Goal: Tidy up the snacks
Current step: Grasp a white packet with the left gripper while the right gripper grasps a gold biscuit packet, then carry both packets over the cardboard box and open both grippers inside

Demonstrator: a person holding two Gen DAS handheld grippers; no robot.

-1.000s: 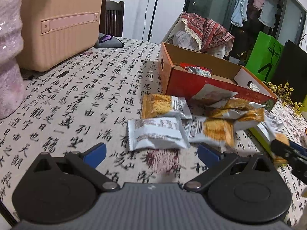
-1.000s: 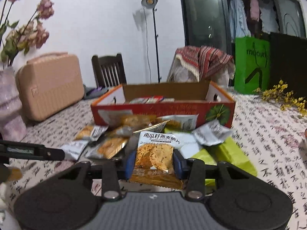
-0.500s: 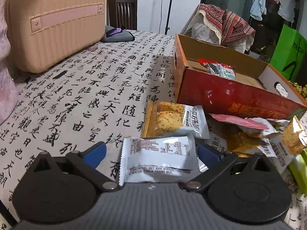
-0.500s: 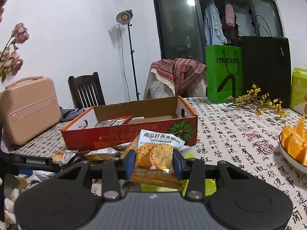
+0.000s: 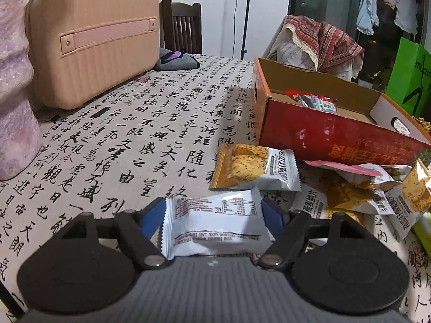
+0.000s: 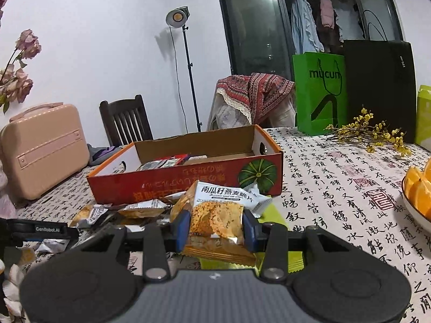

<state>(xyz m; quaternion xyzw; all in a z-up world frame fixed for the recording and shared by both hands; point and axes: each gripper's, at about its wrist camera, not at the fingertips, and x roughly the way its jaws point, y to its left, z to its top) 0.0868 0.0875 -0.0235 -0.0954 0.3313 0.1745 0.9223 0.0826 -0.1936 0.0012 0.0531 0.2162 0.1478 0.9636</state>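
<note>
Green paper bag (image 6: 319,91): "mucun", dark lettering.
Left hand-held gripper (image 6: 37,230), black arm: "GenRobot.AI", white.
Held snack packet (image 6: 216,215): "南瓜籽燕麦脆片".
Tablecloth (image 6: 336,188) on surface: black brush calligraphy, red seal stamps.
Red box (image 5: 336,137): inverted gold characters, unreadable.

A plain white wall (image 6: 94,40) runs behind the tabletop (image 6: 336,188), whose cloth is printed all over with black calligraphy. A dark wooden chair (image 6: 124,121) stands at the far edge, and beside it a tall lamp stand (image 6: 186,62) with its round head lit. To the right, dark glass doors (image 6: 256,27) reflect a ceiling light; clothes (image 6: 304,27) hang behind them. A patterned red throw (image 6: 256,94) drapes another chair.
</note>
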